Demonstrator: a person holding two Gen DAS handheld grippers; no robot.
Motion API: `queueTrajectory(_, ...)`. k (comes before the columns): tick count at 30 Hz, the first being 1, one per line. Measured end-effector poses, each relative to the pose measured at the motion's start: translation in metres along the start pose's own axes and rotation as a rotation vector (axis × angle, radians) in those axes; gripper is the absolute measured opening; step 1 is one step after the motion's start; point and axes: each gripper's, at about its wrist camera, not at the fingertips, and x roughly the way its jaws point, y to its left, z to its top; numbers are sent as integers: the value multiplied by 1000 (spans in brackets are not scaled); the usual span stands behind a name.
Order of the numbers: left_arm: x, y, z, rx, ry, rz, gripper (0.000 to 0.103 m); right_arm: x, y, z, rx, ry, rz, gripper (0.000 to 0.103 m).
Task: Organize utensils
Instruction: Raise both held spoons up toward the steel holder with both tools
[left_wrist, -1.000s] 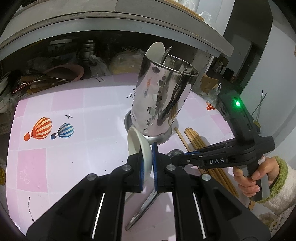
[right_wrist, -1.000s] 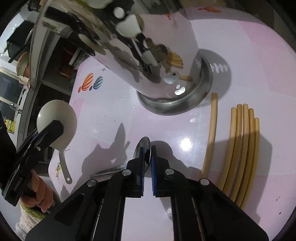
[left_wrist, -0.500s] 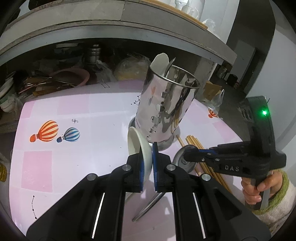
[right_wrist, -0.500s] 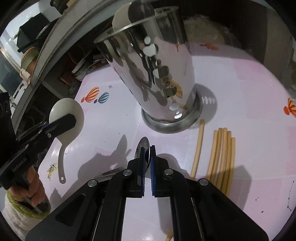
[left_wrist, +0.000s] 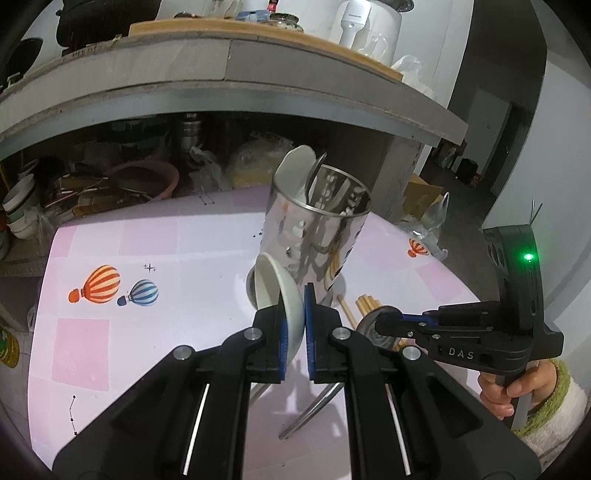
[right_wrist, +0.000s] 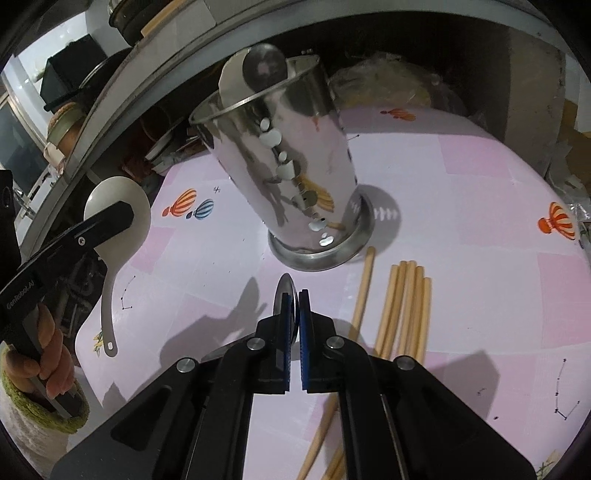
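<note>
Now both spoons lifted higher off table (right_wrist: 480, 192); left gripper (left_wrist: 293, 314) jaws clamp white spoon (left_wrist: 275, 291), right gripper (right_wrist: 293, 310) jaws clamp steel spoon (right_wrist: 284, 295).

Left claw (left_wrist: 294, 317): jaws closed on the bowl of a white spoon (left_wrist: 275, 291), pointing downward and forward. Right claw (right_wrist: 293, 314): jaws pinched on the bowl of a metal spoon (right_wrist: 286, 295), angled steeply down. Each tool is held by its pistol grip in a bare hand (left_wrist: 511, 391) with a green-cuffed sleeve (left_wrist: 554, 410).
</note>
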Motion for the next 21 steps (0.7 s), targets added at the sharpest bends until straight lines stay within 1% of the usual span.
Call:
queueTrajectory(11,-21,-20,14,19,-56,-4,7,-27,6,6,-44,-58,-25,4)
queueTrajectory(21,-39,-20,24,-5,-109,-22,7,-53,18,14,-84,-106,-35,4)
